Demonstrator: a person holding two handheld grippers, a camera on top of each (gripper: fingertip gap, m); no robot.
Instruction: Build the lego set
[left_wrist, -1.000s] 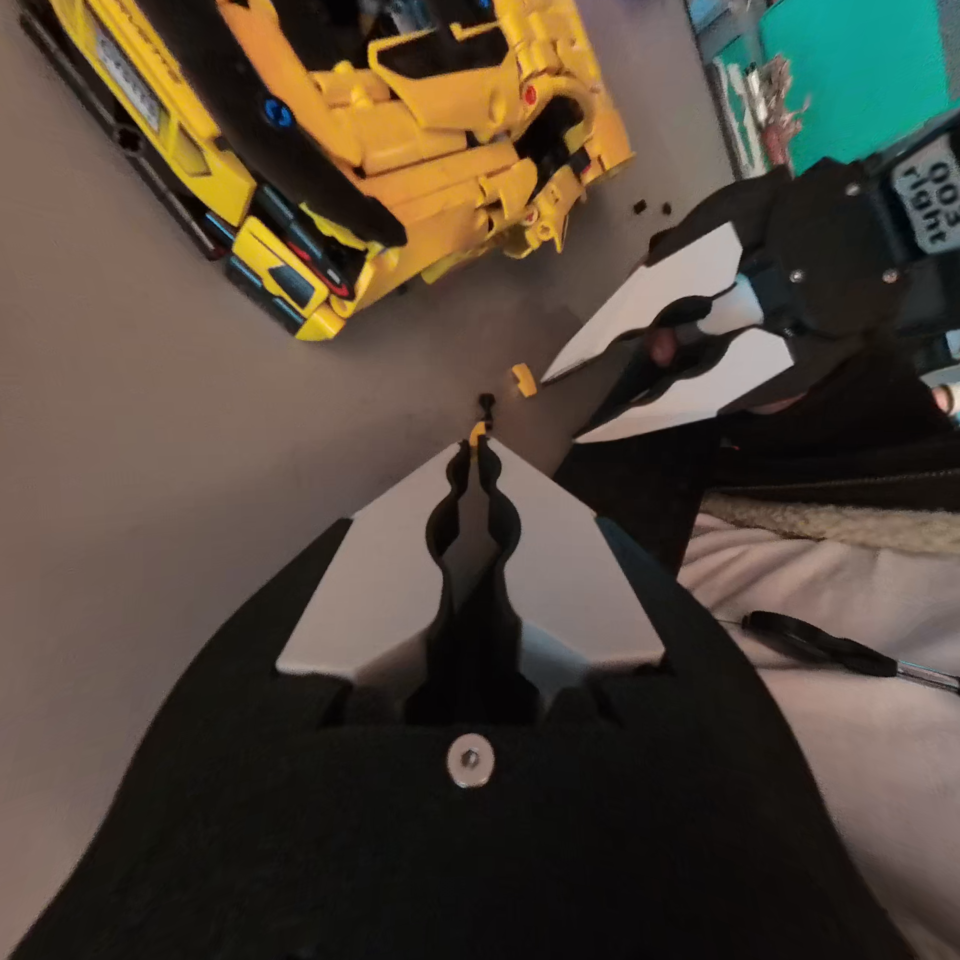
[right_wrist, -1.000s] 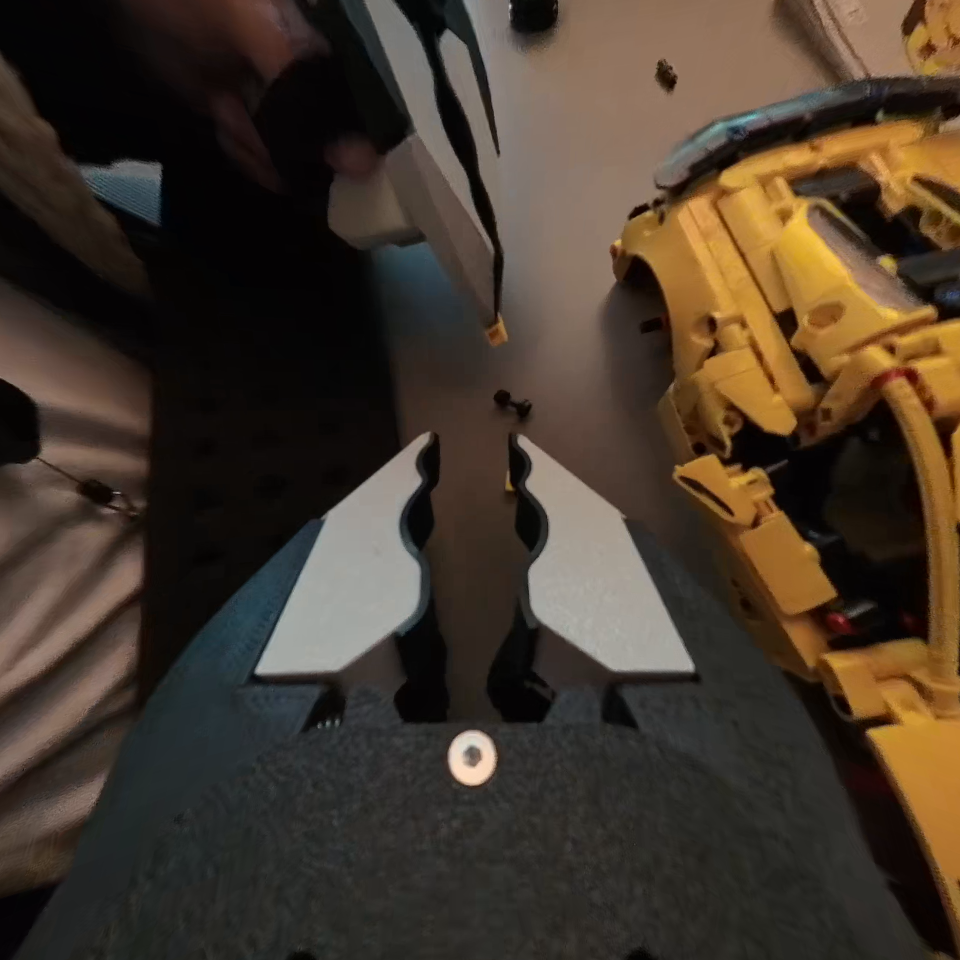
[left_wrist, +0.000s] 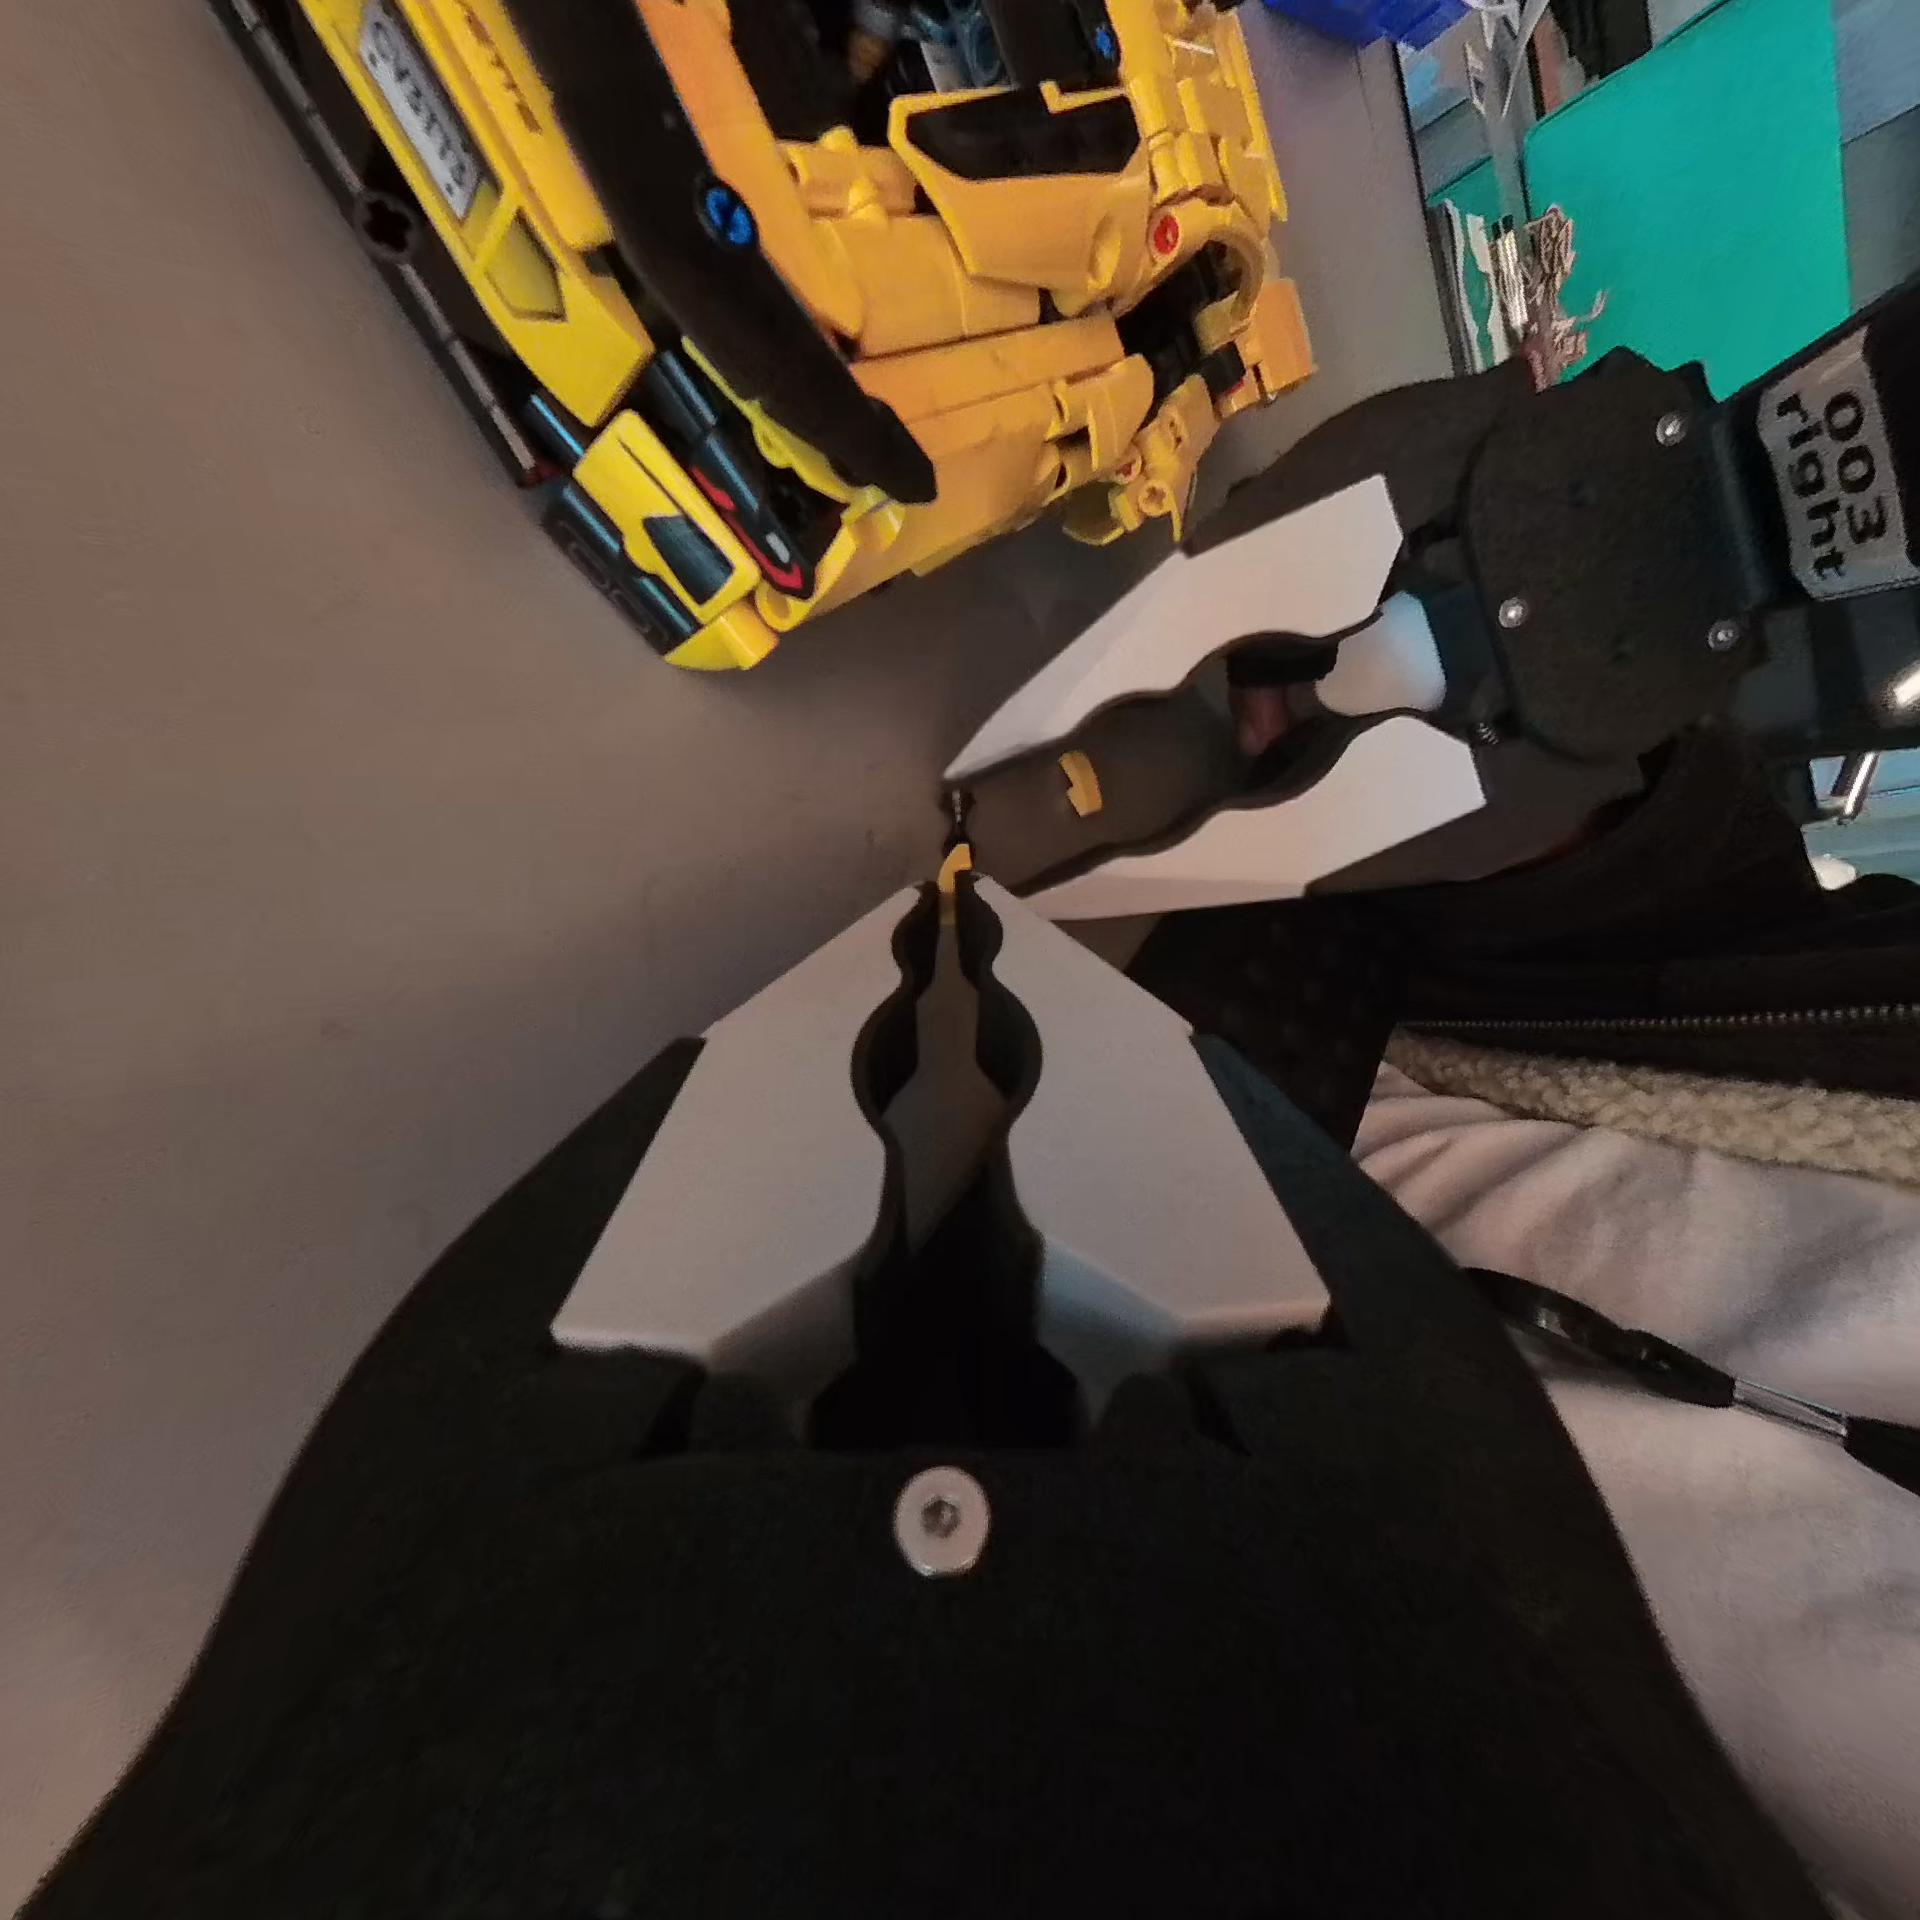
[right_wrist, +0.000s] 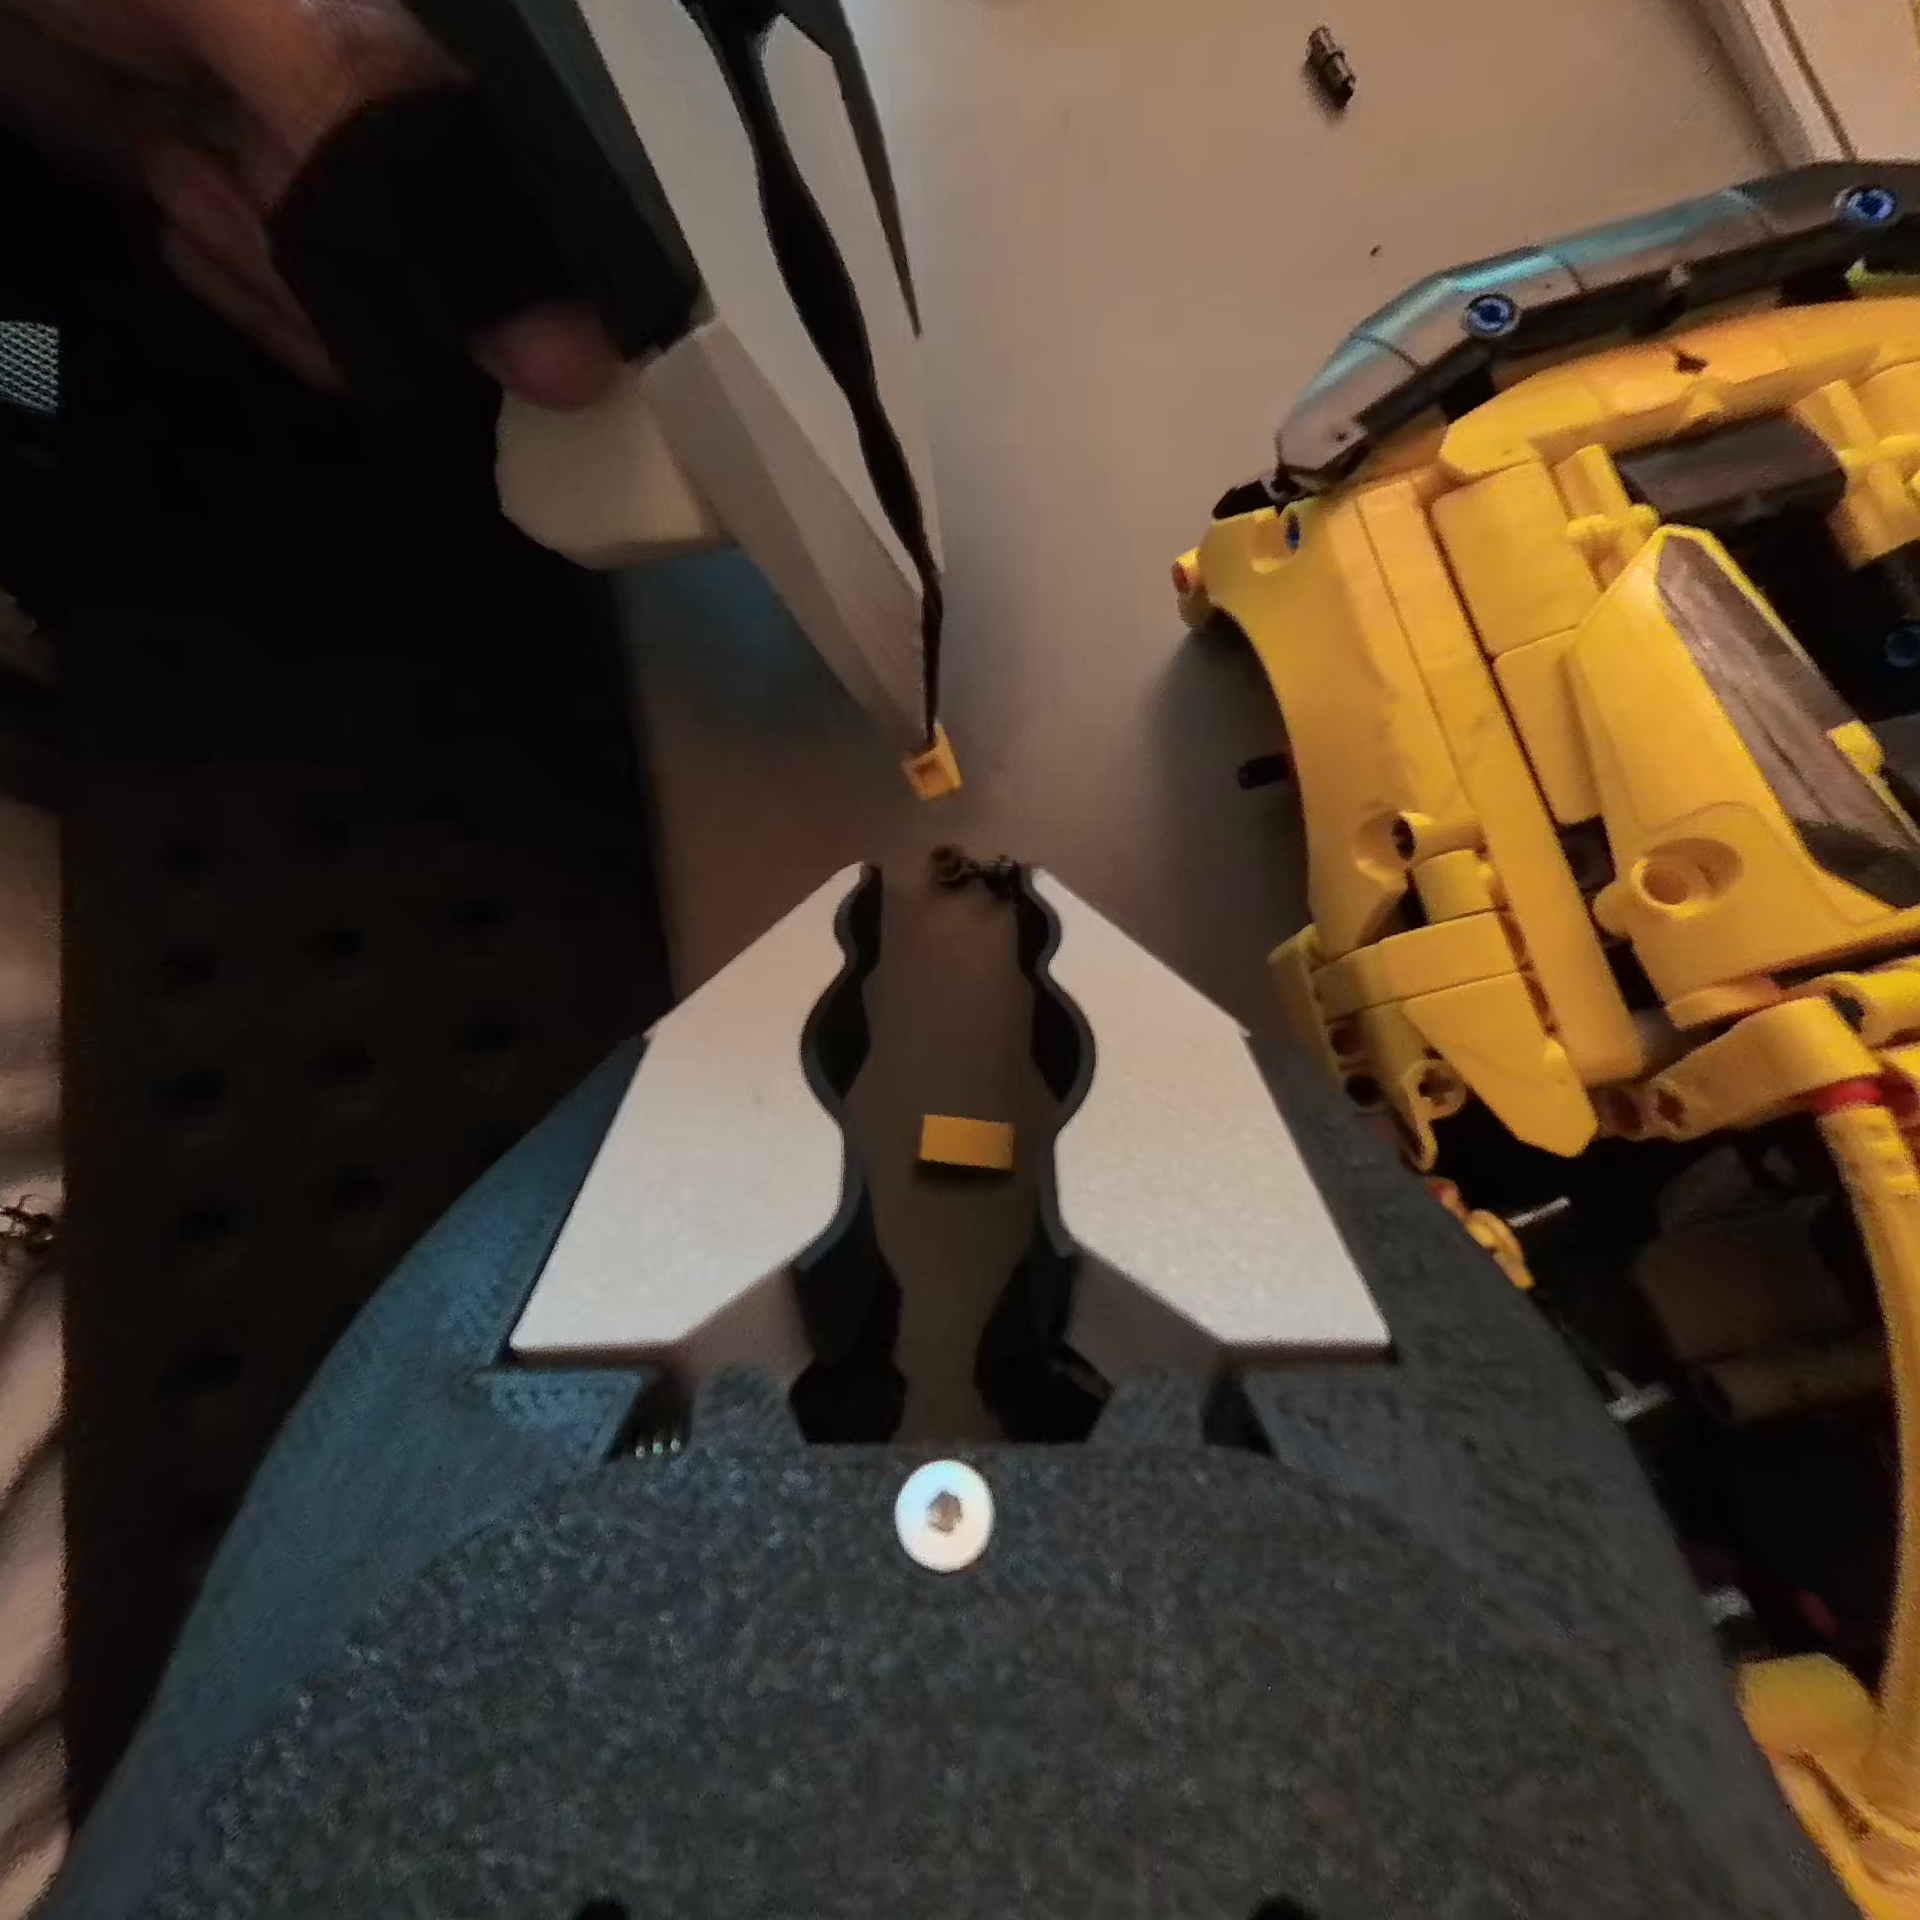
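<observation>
The left gripper (left_wrist: 951, 902) — white wedge fingers on a black body — has its tips pinched nearly together. The right gripper (right_wrist: 951, 883), same build, stands with fingers parted — its tips close to the left one's, pointing toward them.

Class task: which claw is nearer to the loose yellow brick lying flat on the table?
Right. The yellow brick lies between the open right claw's fingers; the left claw, pinching another small yellow piece, sits just beyond.
</observation>
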